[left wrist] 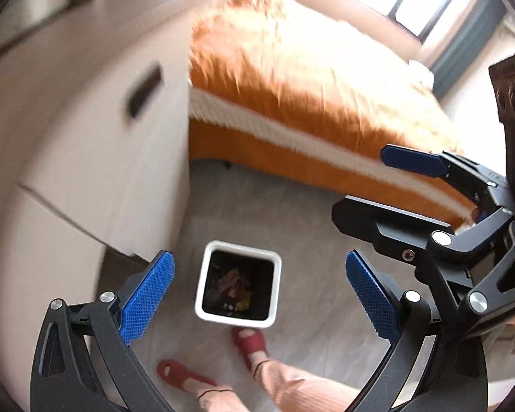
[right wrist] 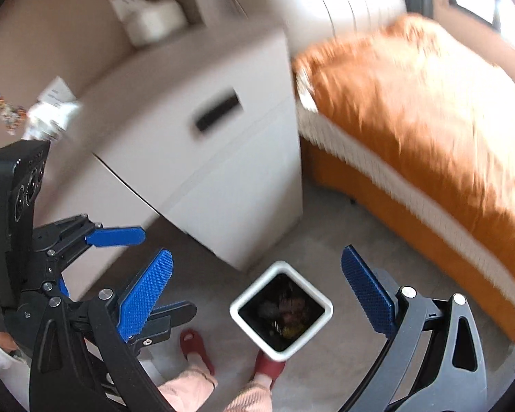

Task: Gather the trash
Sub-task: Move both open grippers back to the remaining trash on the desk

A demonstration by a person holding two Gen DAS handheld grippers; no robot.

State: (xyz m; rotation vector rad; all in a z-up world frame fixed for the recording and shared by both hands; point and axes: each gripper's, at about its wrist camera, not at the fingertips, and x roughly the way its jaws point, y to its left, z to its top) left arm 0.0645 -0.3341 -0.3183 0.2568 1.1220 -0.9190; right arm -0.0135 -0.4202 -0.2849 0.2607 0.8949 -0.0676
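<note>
The white square plastic trash bin with a black liner (left wrist: 237,283) stands on the pale grey floor (left wrist: 274,206), directly below and between both sets of jaws, its opening facing straight up at them; in the left wrist view it sits just ahead at about 12 o'clock from the midpoint of the left gripper (left wrist: 257,298), and in the right wrist view it lies between the blue pads of the right gripper (right wrist: 257,295), slightly toward 6 o'clock. Both jaws stand wide open and hold nothing. The bin is roughly square, so no long axis matters; its corners are turned diamond-wise to the right gripper and nearly squared to the left. Inside it lies a heap of mixed trash, yellowish and reddish scraps, too dark to name singly. The person's red slippers (left wrist: 249,341) touch the bin's near edge. At 10 o'clock stands a white bedside cabinet (right wrist: 202,158), whose surface carries crumpled white wrappers (right wrist: 51,113) near its far left edge, probably the next trash; the left gripper looks nearer to them.
</note>
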